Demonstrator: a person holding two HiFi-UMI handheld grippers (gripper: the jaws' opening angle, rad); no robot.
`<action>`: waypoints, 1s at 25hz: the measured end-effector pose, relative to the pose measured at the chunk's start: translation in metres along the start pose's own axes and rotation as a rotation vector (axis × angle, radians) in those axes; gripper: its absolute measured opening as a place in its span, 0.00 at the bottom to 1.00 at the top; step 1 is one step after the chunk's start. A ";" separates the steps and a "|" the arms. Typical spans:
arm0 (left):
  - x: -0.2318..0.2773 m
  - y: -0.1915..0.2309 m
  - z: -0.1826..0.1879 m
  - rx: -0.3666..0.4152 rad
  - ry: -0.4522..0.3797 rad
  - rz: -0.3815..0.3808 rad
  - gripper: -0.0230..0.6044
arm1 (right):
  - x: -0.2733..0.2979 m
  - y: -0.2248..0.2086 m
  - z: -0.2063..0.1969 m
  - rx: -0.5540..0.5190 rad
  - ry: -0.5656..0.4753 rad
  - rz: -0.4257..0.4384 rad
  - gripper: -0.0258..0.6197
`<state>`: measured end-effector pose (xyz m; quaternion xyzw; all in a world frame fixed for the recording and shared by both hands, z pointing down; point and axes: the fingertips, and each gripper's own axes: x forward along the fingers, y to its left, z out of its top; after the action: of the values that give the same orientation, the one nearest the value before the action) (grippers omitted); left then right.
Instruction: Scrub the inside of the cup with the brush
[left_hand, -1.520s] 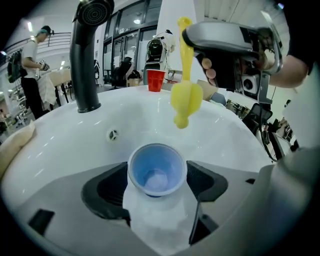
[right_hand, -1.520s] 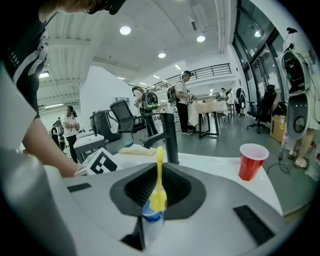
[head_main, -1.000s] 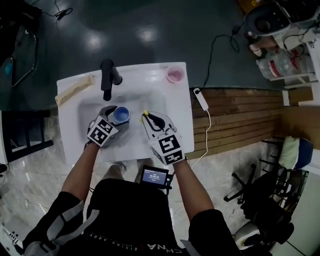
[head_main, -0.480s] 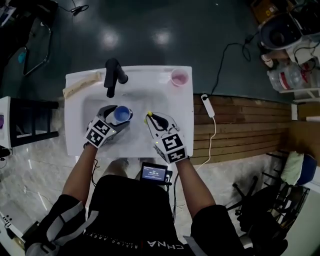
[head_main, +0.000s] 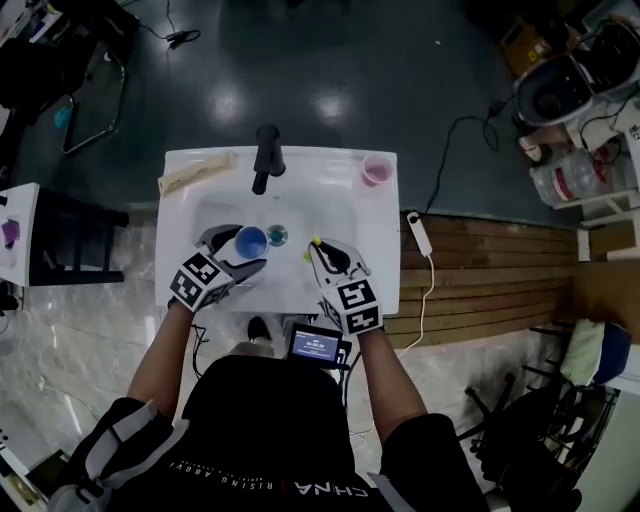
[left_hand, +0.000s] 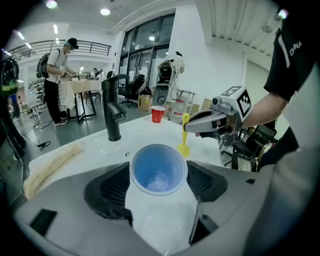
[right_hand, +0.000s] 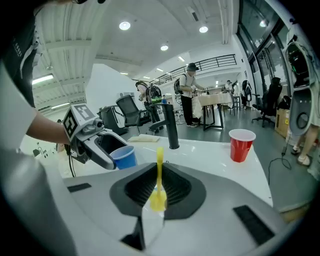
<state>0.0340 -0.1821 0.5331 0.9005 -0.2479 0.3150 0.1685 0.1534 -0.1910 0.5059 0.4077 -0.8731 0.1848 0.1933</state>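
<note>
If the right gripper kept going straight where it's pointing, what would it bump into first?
Probably the white sink, just before the black tap: the right gripper tilts downward, its yellow brush leading. The blue cup sits off to its left. Depth is unclear.

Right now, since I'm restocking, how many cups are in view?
2. A blue cup held in the left gripper; a red cup standing on the sink's far right corner.

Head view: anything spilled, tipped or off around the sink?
Nothing stands out. The blue cup sits roughly upright in the left gripper. The yellow brush is clamped in the right gripper, clear of the cup. The red cup stands upright on the counter. No spill shows.
</note>
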 end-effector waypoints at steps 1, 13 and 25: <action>-0.009 0.000 0.000 0.003 -0.004 0.004 0.59 | 0.000 0.006 0.002 -0.004 0.000 0.002 0.10; -0.105 0.011 -0.070 -0.069 -0.014 0.112 0.59 | 0.017 0.093 0.014 -0.050 -0.026 0.044 0.10; -0.160 0.036 -0.141 -0.120 0.054 0.188 0.60 | 0.040 0.149 0.023 -0.080 -0.024 0.075 0.10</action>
<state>-0.1625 -0.0926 0.5392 0.8528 -0.3451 0.3383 0.1982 0.0084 -0.1381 0.4812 0.3690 -0.8966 0.1518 0.1921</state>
